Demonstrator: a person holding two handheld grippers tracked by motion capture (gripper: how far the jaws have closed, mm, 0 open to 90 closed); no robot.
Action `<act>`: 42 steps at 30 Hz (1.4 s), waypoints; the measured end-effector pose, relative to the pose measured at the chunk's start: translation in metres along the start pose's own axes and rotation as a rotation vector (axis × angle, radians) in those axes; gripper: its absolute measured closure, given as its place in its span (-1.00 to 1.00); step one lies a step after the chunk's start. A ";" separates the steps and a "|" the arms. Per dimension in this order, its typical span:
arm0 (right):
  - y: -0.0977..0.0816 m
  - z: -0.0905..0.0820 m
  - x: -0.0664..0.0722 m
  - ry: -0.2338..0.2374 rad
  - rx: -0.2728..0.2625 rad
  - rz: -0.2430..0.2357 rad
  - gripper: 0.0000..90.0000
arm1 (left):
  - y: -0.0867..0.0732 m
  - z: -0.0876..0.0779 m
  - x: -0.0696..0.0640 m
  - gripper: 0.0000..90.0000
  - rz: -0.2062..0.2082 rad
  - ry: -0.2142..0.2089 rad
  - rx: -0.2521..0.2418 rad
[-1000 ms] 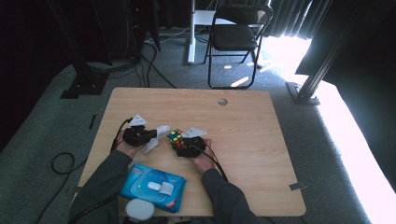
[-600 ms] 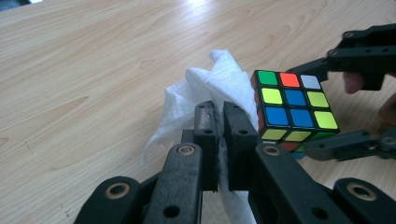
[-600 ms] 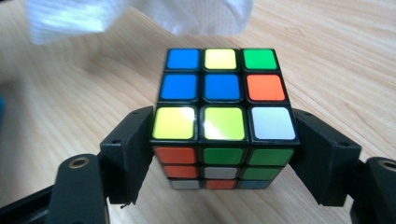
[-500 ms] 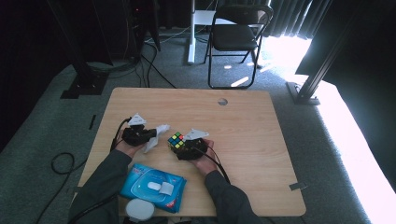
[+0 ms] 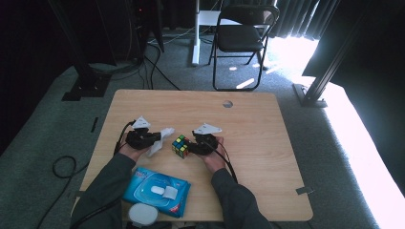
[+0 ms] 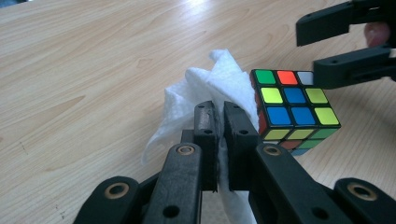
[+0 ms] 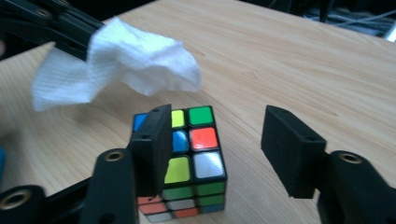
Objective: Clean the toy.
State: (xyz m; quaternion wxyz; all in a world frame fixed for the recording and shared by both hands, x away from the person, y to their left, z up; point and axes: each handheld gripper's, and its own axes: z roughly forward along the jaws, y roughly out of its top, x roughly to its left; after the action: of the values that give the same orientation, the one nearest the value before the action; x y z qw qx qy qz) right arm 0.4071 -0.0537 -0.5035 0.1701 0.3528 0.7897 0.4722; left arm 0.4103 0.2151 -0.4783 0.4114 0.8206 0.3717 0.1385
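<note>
While the left gripper [image 6: 217,122] stays clamped on the white wipe [image 6: 205,95], the right gripper [image 7: 219,147] has just been closing. Its jaws stand apart, not pressing the cube [image 7: 184,158] at the frame's lower middle, so wiping probably waits for a firm hold.

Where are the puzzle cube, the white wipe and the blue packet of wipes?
puzzle cube [image 6: 295,108], left gripper view, on its blue centre tile.
white wipe [image 7: 135,58], right gripper view, on its crumpled middle.
blue packet of wipes [image 5: 143,183], high view, on its blue top beside the flap.
</note>
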 end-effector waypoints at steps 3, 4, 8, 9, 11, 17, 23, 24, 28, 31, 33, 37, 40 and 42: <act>-0.002 0.004 -0.003 -0.003 0.017 0.020 0.04 | 0.000 0.000 0.000 0.90 0.000 0.000 0.000; -0.003 0.005 -0.004 -0.002 0.025 0.027 0.04 | 0.000 0.000 0.000 0.90 0.000 0.001 0.000; -0.004 0.007 -0.006 -0.001 0.029 0.038 0.08 | 0.000 0.001 0.000 0.90 -0.001 -0.001 0.003; -0.004 0.007 -0.006 0.003 0.029 0.043 0.08 | 0.000 0.001 0.000 0.90 0.001 -0.001 0.004; -0.004 0.008 -0.006 0.001 0.032 0.045 0.11 | 0.000 0.002 0.000 0.90 0.001 -0.002 0.006; -0.003 0.006 -0.005 0.004 0.046 0.063 0.12 | 0.000 0.002 -0.001 0.90 0.002 -0.004 0.007; -0.005 0.005 -0.007 0.062 0.066 0.112 0.16 | 0.000 0.003 -0.002 0.89 0.003 -0.005 0.009; -0.005 0.006 -0.008 0.073 0.064 0.128 0.21 | 0.001 0.003 -0.002 0.89 0.003 -0.005 0.008; -0.006 0.006 -0.011 0.125 0.073 0.203 0.41 | 0.002 0.003 -0.003 0.89 0.007 -0.007 0.008; -0.007 0.007 -0.014 0.173 0.074 0.261 0.55 | 0.002 0.004 -0.004 0.89 0.006 -0.007 0.009; -0.008 0.008 -0.017 0.191 0.076 0.295 0.54 | 0.002 0.004 -0.004 0.89 0.007 -0.008 0.009; -0.012 0.009 -0.022 0.225 0.060 0.346 0.53 | 0.002 0.004 -0.004 0.89 0.008 -0.009 0.010; -0.015 0.009 -0.027 0.240 0.049 0.393 0.53 | 0.002 0.004 -0.003 0.89 0.007 -0.007 0.009; -0.018 0.009 -0.031 0.251 0.036 0.437 0.54 | 0.001 0.004 -0.003 0.89 0.007 -0.006 0.009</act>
State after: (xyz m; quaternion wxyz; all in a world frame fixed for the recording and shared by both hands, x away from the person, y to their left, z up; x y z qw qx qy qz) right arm 0.4272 -0.0757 -0.5255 -0.0418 0.4566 0.7180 0.5236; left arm 0.4108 0.2099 -0.4792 0.4083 0.8243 0.3681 0.1357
